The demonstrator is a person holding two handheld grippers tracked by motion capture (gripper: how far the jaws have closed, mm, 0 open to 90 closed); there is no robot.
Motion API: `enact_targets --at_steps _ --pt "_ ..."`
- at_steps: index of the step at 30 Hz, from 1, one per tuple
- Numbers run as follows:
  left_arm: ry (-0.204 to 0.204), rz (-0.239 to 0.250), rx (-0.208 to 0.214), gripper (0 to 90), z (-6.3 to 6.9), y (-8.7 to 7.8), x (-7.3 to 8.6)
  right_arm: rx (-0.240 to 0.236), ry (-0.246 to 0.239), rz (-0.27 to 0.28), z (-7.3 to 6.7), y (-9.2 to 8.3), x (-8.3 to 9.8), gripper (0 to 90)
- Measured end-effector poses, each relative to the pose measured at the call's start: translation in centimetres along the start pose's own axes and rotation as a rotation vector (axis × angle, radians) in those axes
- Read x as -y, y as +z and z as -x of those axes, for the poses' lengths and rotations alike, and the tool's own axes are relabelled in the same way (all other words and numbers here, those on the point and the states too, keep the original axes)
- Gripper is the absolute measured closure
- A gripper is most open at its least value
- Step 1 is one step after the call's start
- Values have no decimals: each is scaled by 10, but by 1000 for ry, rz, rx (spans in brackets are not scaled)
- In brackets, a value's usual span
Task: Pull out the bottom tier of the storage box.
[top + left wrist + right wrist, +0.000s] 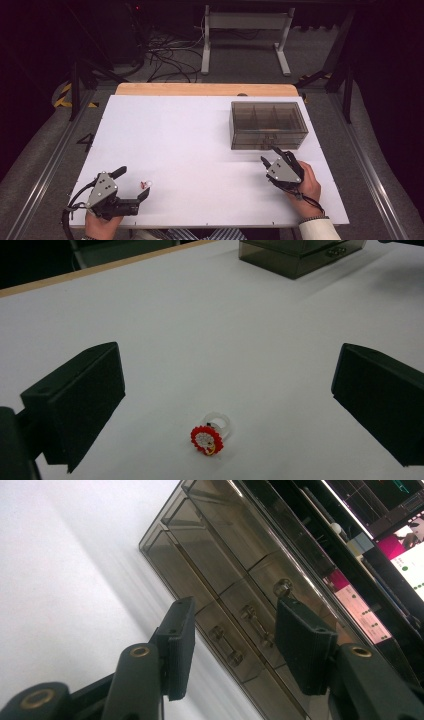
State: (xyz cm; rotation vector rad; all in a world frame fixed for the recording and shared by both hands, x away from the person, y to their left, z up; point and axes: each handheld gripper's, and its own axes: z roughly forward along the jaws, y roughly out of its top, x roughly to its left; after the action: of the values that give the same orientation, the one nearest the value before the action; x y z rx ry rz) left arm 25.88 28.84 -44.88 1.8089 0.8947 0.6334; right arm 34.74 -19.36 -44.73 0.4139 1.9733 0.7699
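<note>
The white table (200, 150) carried a smoky drawer box (268, 125) at its far right. The right gripper (232, 640) reached its front, jaws parted around a drawer handle (256, 625), not yet gripping. The left gripper (225, 405) stood wide open around a small red-flowered ring (210, 436).

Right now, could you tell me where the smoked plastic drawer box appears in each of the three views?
High view: drawer box right of centre, towards the far table edge.
Left gripper view: top right corner, beyond the red flower ring.
Right gripper view: diagonal across the middle, just beyond the jaws.
Shared landmark: the white table top.
</note>
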Motion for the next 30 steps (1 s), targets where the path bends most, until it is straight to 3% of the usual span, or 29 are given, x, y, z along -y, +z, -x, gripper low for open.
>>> enact_targets --at_steps 4,5,10,11,17,23,30 --pt "6 -3 2 14 0 0 0 18 -11 -17 -4 1 -1 562" --pt "4 -3 3 14 0 0 0 49 -31 -33 -6 3 -1 571" --pt "4 -5 0 14 0 0 0 67 -58 -49 -9 7 -2 580" --pt "3 -4 1 14 0 0 0 80 -91 -54 -10 11 -1 583" --pt "2 -3 7 12 0 0 0 126 -144 -81 -18 20 0 611" --pt "5 -5 4 12 0 1 0 137 -179 -93 -21 25 1 628" --pt "7 -4 3 12 0 0 0 142 -178 -96 -22 25 2 628"
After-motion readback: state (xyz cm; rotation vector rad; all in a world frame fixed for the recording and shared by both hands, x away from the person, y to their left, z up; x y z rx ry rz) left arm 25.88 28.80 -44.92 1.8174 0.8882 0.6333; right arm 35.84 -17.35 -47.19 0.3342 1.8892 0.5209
